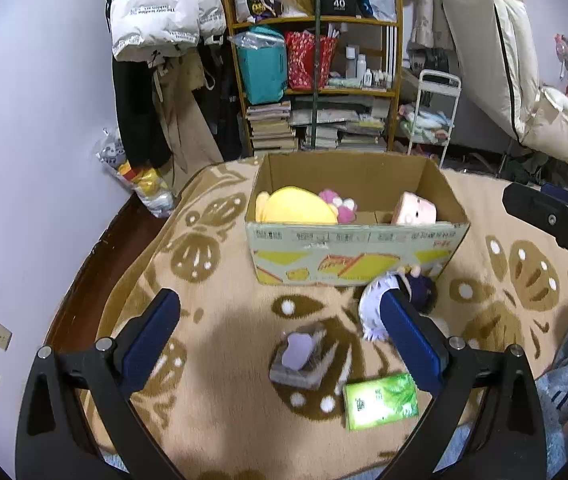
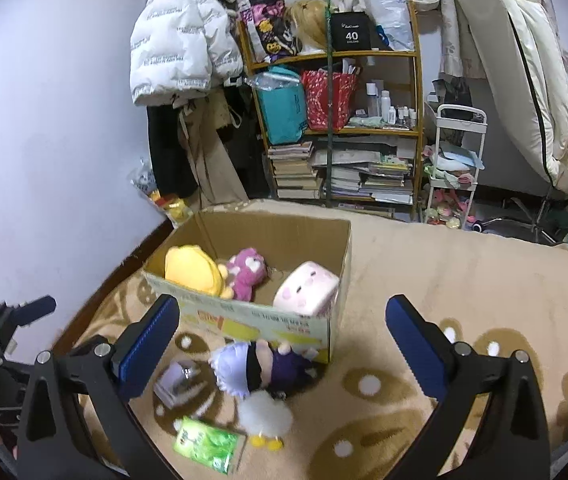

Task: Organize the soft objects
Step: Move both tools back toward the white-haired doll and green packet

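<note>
An open cardboard box [image 1: 357, 252] stands on the patterned blanket; it also shows in the right wrist view [image 2: 335, 320]. Inside lie a yellow plush [image 1: 295, 206], a pink plush [image 1: 341, 204] and a pale pink square plush [image 1: 415, 210]. A doll with white hair and purple clothes [image 2: 264, 366] lies in front of the box, partly behind my left gripper's right finger [image 1: 407, 332]. A white fluffy duck plush [image 2: 266, 420] lies below the doll. My left gripper [image 1: 280, 320] is open above a grey-purple tissue pack [image 1: 299, 356]. My right gripper [image 2: 284, 332] is open above the doll.
A green tissue packet [image 1: 381, 400] lies near the front edge. A wooden shelf [image 1: 315, 80] with books and bags stands behind the bed, next to hanging coats [image 1: 156, 12] and a white cart [image 1: 431, 116]. The left gripper shows at the left edge [image 2: 8, 328].
</note>
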Demonstrator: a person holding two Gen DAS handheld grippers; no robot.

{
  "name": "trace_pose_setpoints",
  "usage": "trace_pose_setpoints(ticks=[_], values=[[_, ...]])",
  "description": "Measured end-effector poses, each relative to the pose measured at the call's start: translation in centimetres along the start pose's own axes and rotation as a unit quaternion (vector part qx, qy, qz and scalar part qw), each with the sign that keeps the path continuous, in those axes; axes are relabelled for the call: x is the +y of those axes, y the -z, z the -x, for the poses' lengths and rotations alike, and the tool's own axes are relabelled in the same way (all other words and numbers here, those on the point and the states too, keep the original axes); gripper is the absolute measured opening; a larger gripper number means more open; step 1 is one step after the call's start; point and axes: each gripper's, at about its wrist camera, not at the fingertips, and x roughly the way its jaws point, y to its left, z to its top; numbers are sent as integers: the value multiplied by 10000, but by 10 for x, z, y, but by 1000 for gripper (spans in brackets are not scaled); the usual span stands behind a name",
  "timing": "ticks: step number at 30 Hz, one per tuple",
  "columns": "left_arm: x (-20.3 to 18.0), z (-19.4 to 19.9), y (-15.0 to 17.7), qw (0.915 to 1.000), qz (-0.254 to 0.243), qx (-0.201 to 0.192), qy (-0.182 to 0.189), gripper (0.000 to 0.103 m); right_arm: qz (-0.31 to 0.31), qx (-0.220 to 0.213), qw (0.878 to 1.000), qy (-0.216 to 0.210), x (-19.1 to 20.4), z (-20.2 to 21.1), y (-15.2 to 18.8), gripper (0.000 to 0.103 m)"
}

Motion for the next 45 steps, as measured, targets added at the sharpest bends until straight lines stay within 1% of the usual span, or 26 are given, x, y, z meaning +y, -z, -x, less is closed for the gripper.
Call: trace_pose_setpoints(ticks=[4, 8, 14, 19, 27, 33, 37, 41, 45], values=[[-5, -5, 8, 9997, -94, 211, -6, 99, 40, 165, 9999, 0, 3, 0, 7, 103], [-8, -8, 12, 9992, -59, 398, 45, 99, -17, 316, 9995, -56, 4, -2, 14, 103], [-8, -19, 19, 9980, -44, 618, 98, 99, 92, 417, 9991, 8, 7, -3, 21, 103], [-10, -22, 21, 9974, -59, 694, 198, 99, 94, 456, 9989, 29, 6, -5, 22, 103], [-18, -29, 28, 9958, -94, 888, 223, 99, 142, 593, 9981, 68, 4, -12, 29, 103], [-22, -38, 32, 9938, -116, 1056, 340, 99, 229, 797, 9965, 83, 6, -20, 33, 103], [-21, -47, 35, 9920, -13, 1190, 425, 99, 259, 915, 9954, 97, 7, -25, 37, 103], [-26, -51, 36, 9922, -114, 1109, 559, 99, 189, 1121, 9934, 117, 4, -34, 41, 103], [-31, -49, 37, 9918, -106, 1047, 722, 99, 79, 1319, 9912, 65, 0, -41, 46, 103]])
